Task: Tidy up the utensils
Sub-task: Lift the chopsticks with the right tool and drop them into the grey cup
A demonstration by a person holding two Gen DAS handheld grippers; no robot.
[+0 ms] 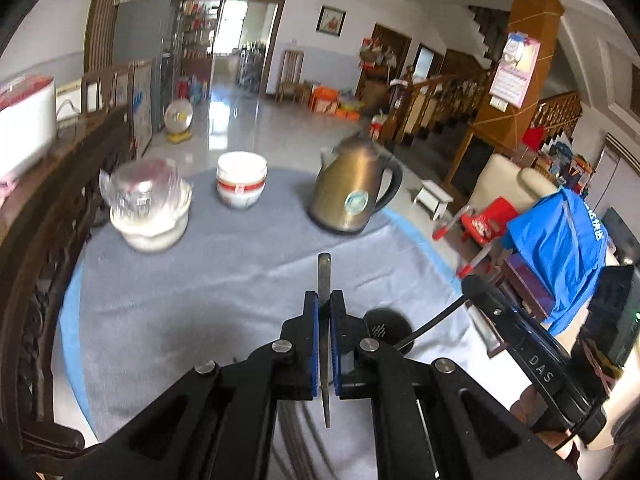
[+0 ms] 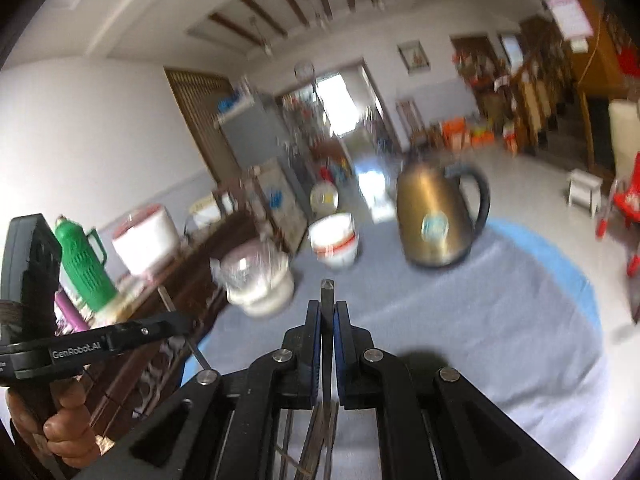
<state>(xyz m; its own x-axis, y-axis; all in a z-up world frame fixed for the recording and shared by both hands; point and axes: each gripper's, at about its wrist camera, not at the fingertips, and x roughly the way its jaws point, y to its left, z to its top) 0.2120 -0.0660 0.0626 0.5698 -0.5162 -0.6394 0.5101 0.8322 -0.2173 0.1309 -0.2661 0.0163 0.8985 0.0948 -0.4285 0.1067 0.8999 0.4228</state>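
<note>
The bench (image 1: 224,280) was the biggest thing before me, round and draped in a grey cloth (image 1: 200,320) with a blue border. On its far side stood a brass-coloured kettle (image 1: 352,188) with a black handle. Left of it sat a stack of white bowls (image 1: 241,178) banded in red, and further left a white pot (image 1: 150,224) topped with something clear and crinkled (I could not tell what).

The left gripper (image 1: 324,304) hung over the cloth, its blue-padded fingers (image 1: 314,340) clamped narrow on a thin metal utensil (image 1: 324,276) that poked out past the tips. The right gripper (image 2: 328,312) had its fingers pinched just as tight on a dark metal utensil handle (image 2: 327,292), with more slim metal pieces blurred beneath it. A hand (image 2: 60,428) gripped the left tool's handle.
</note>
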